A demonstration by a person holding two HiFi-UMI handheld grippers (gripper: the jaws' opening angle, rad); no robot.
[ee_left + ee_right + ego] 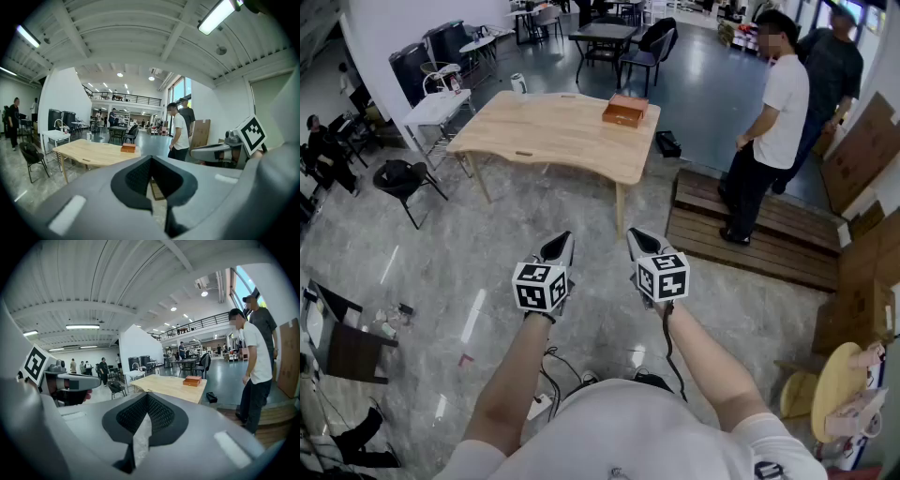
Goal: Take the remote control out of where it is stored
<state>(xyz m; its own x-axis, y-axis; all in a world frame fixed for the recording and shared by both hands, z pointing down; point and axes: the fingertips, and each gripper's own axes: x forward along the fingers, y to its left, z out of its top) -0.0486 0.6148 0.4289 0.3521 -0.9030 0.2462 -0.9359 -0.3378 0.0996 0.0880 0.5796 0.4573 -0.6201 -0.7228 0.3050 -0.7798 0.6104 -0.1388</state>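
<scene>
Grey floor (469,272) all around. Far ahead, a pale wooden table (553,131). Right of it, a person in a white shirt (773,122), standing. Near, side by side, left gripper (566,236) and right gripper (631,232), jaws of each pressed together on nothing. On the table's far right corner, a small orange box (624,112). No sight of the remote control in any view.

Wooden table (546,133) with one orange box (624,111)

Small orange-brown rectangular box (624,112), lying flat on the light wooden table (546,136) near its far right corner, close to the edge. It's too small in every view to tell whether it's open or what's inside.
</scene>
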